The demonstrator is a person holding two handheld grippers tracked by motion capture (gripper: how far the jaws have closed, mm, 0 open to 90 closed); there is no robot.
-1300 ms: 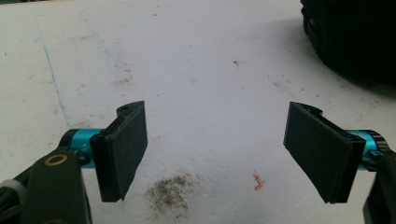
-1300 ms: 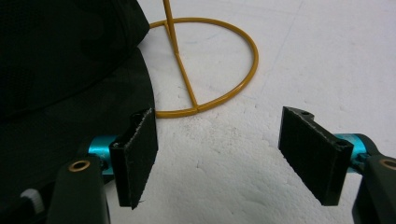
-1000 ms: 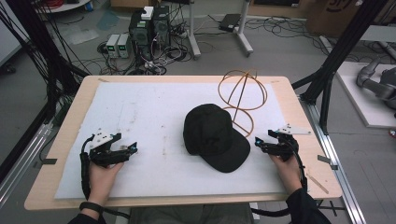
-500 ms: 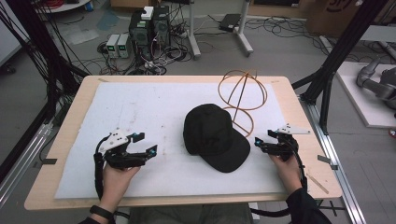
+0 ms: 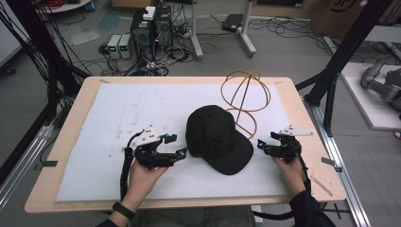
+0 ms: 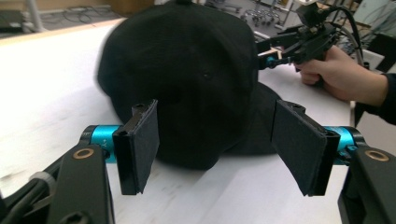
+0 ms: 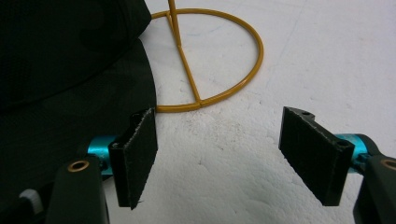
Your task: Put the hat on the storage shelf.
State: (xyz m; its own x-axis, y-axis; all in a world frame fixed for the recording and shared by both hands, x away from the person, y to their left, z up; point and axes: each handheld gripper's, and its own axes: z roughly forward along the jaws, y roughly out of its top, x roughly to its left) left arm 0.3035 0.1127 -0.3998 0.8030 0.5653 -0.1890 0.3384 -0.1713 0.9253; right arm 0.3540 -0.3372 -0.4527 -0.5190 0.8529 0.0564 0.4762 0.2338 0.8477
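**Now the left gripper is at the cap**

Since a second ago the left gripper point(image 5: 176, 145) has slid across the white mat from the lower left of the high view toward the centre, and now sits just beside the black cap point(image 5: 215, 137). Its jaws have just been closing a little, but the fingers point(image 6: 139, 144) are spread, with nothing between them; the cap's crown fills the gap ahead, not yet touched. That looks like the run-in to a grasp on the cap's near edge.

The cap lies mid-bench, leaning against the orange wire stand point(image 5: 246, 101). At lower right the right gripper point(image 5: 261, 144) has not shifted, held level by the brim, fingers point(image 7: 138, 154) spread over bare mat.
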